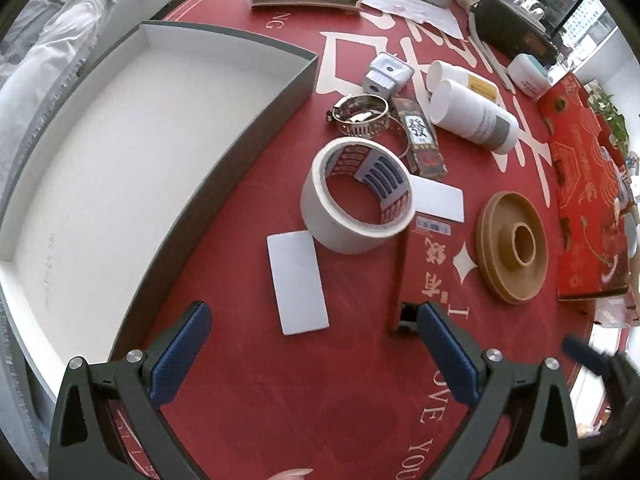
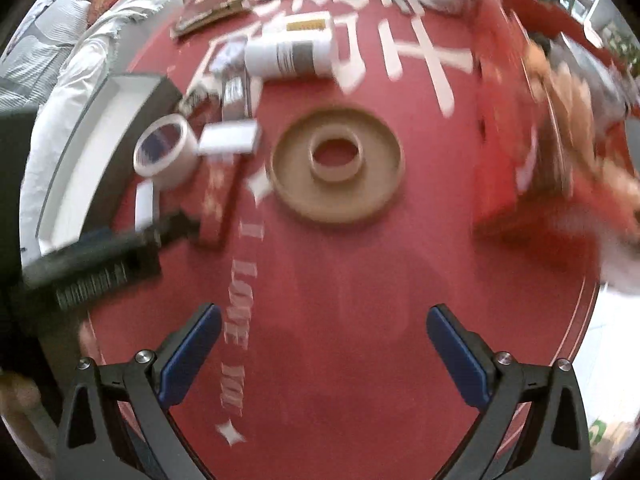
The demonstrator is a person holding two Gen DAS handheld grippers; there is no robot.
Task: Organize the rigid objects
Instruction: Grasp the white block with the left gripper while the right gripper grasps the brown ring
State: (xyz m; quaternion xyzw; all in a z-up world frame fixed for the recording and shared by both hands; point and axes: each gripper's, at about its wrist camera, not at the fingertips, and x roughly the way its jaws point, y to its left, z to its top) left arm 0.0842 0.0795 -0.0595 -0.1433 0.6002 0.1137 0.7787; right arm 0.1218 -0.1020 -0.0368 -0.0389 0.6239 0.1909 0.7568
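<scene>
My left gripper (image 1: 314, 320) is open and empty above the red tablecloth, just short of a white card (image 1: 297, 282). Beyond it stand a roll of white tape (image 1: 352, 200), a second white card (image 1: 438, 198), a thin red box (image 1: 404, 264), metal hose clamps (image 1: 362, 114), a grey metal part (image 1: 386, 72), two white bottles (image 1: 468, 110) and a tan spool (image 1: 512, 240). A large grey box with a white inside (image 1: 120, 152) lies to the left. My right gripper (image 2: 324, 328) is open and empty, with the tan spool (image 2: 338, 164) ahead; this view is blurred.
A red decorated carton (image 1: 584, 200) lies along the right side. Papers, a dark case (image 1: 512, 28) and small containers crowd the far edge. White bedding (image 1: 48, 60) lies left of the table. The left gripper's body (image 2: 100, 264) shows at the left of the right wrist view.
</scene>
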